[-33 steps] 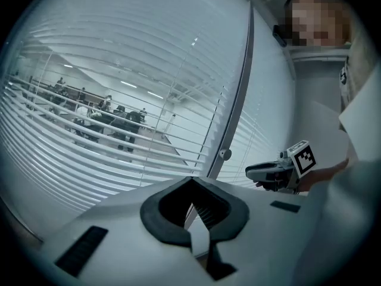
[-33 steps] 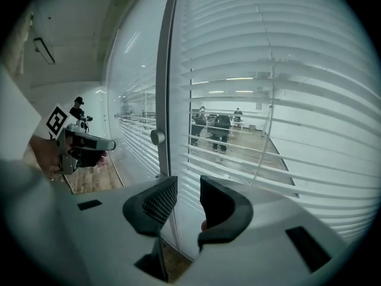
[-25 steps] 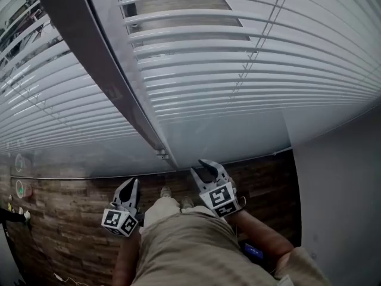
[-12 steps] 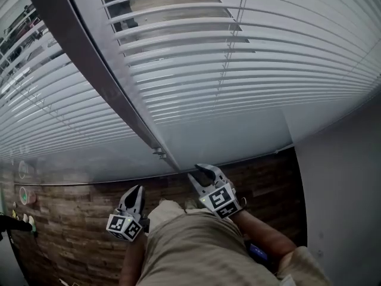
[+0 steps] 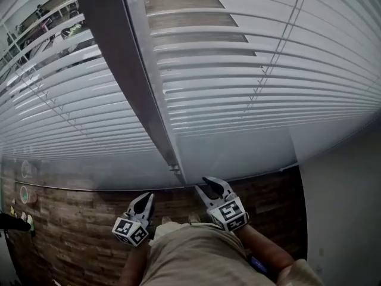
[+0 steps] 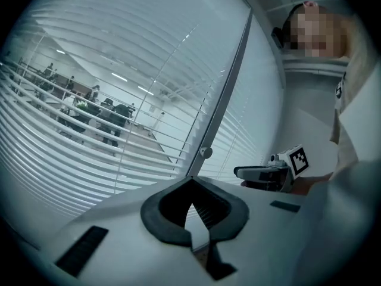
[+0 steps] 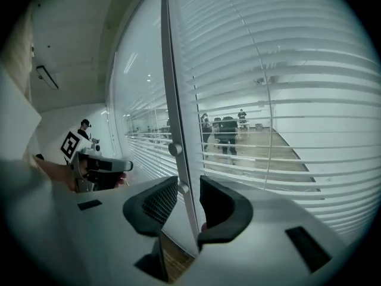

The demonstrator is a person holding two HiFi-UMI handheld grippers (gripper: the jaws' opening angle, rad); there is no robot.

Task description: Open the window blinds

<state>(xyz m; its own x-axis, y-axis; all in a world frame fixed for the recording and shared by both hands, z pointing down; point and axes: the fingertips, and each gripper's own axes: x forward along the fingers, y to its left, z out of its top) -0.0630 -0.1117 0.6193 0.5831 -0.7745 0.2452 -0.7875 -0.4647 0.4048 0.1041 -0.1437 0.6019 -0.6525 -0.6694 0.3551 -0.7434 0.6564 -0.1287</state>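
Observation:
White slatted blinds (image 5: 238,70) hang behind glass on both sides of a grey frame post (image 5: 137,76); people in an office show between the slats. A small round knob (image 5: 174,169) sits low on the post, also visible in the left gripper view (image 6: 205,152) and the right gripper view (image 7: 174,149). My right gripper (image 5: 211,185) is held low in front of the post, open and empty, and the post edge shows through its gap (image 7: 189,198). My left gripper (image 5: 146,200) hangs to its left with tips together and nothing in it (image 6: 190,186).
A wood-pattern floor (image 5: 71,219) runs along the foot of the glass. A plain white wall (image 5: 345,207) closes the right side. The person's trouser legs (image 5: 190,255) fill the bottom middle. Small objects lie at the far left edge (image 5: 24,189).
Both grippers have sunk a little and sit lower in the head view. The head camera has swung, so the post now stands further right. The jaws look unchanged.

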